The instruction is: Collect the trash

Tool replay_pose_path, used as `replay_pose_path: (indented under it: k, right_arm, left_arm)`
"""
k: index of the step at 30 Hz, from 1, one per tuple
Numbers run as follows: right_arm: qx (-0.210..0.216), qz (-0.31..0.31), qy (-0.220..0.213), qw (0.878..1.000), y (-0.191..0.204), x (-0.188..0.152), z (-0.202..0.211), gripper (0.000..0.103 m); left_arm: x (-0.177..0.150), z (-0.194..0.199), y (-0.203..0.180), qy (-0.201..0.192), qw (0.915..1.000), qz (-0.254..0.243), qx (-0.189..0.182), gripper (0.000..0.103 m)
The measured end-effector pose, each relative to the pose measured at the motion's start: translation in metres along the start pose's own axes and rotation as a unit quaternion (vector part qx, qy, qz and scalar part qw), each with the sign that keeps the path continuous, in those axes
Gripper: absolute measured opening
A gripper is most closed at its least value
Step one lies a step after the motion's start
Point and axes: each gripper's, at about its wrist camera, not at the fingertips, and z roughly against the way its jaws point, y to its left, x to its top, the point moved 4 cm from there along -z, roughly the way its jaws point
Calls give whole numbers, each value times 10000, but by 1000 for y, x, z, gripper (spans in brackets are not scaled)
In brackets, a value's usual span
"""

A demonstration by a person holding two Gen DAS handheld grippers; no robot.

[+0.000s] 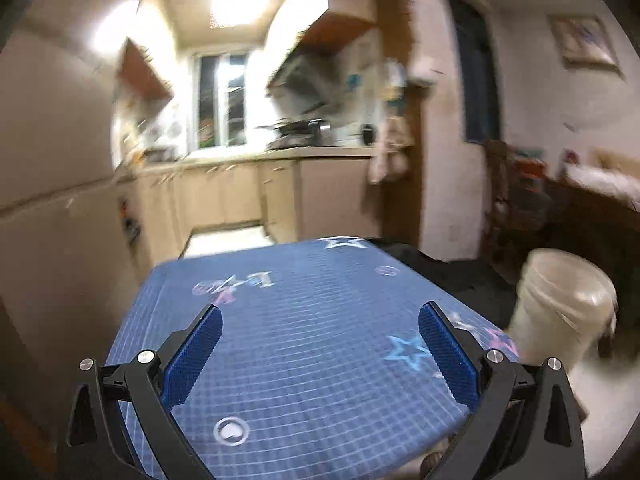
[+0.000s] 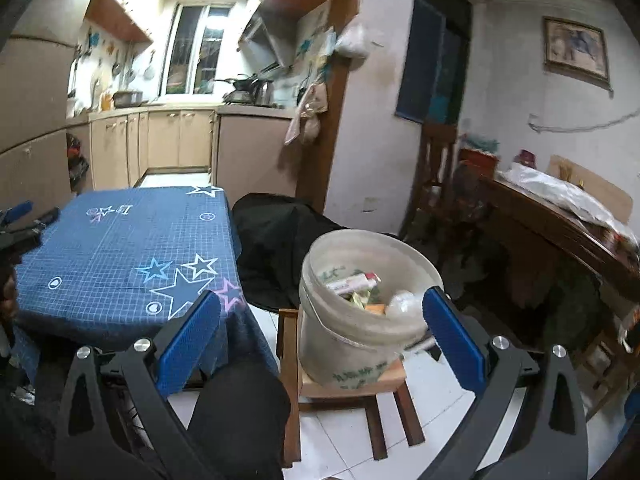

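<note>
Trash (image 2: 362, 288) lies inside a pale plastic bucket (image 2: 348, 344) that stands on a small wooden stool (image 2: 352, 390), to the right of the table.

From the left wrist, the left gripper (image 1: 320, 320) hangs above the blue star-print tablecloth (image 1: 304, 320), its blue pads spread wide with nothing between them; the bucket (image 1: 560, 304) shows blurred at the far right edge.

From the right wrist, the right gripper (image 2: 322, 312) is spread wide and empty near the bucket's front, the tablecloth (image 2: 128, 248) at left, a black bag (image 2: 272, 248) between table and bucket.
</note>
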Motion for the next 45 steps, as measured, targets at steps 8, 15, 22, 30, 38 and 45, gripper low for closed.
replay_pose_path:
  k: [8, 15, 22, 30, 38, 45]
  right_arm:
    - [243, -281, 497, 9981, 0, 15, -58, 98]
    - [584, -495, 843, 9935, 3, -9, -66, 98]
    - [506, -1125, 1382, 9827, -34, -17, -130, 98]
    - [942, -1122, 1603, 9761, -8, -46, -119, 98]
    - [1064, -1155, 1346, 9784, -10, -26, -115, 98]
    - [1249, -1145, 1480, 9744, 0, -32, -121, 98]
  left_arm:
    - [-17, 12, 51, 57, 9985, 329, 442, 98]
    - [-29, 12, 71, 236, 9952, 745, 590, 98]
    - [-29, -10, 58, 424, 9950, 579, 699, 98]
    - [-33, -26, 49, 486, 9951, 554, 653, 98]
    - [-41, -37, 45, 635, 9942, 460, 731, 98]
    - [-42, -42, 51, 747, 9925, 558, 788, 98]
